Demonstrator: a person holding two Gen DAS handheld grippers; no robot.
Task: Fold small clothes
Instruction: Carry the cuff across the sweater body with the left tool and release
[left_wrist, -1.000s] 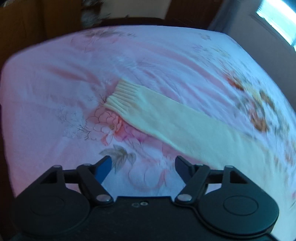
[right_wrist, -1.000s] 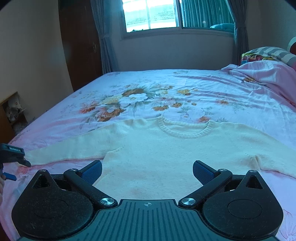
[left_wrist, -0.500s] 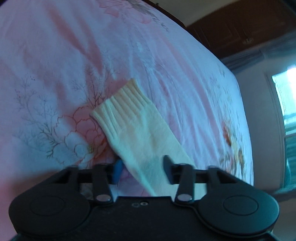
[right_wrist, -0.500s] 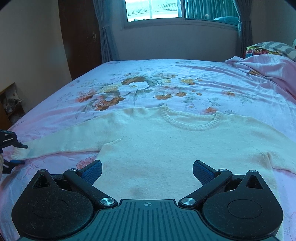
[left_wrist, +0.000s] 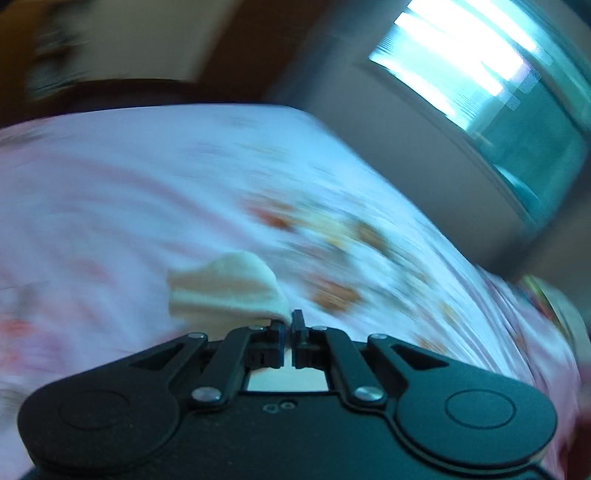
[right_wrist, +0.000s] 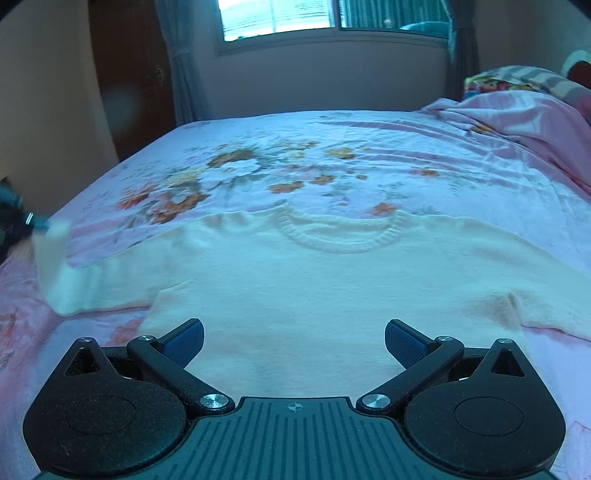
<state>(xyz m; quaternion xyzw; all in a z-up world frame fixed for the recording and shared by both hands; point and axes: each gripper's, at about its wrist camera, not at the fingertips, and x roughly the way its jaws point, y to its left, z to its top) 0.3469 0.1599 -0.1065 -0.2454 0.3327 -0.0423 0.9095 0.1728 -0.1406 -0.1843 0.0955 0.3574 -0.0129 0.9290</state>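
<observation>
Our left tool (left_wrist: 288, 320) tilted above the bed (right_wrist: 369, 147), clamped on sweater (right_wrist: 314, 288) cuff (left_wrist: 225, 291), lifted at left side, our right tool (right_wrist: 294, 341) level, fingers apart, over sweater hem, sweater flat on bed.

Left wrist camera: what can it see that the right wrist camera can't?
Only the left wrist view shows the left gripper up close, jaws shut, pinching the sleeve cuff.

Only the right wrist view shows the whole cream sweater spread out, its round collar, and the open right gripper.

Both show the flowery bedsheet and the window.
</observation>
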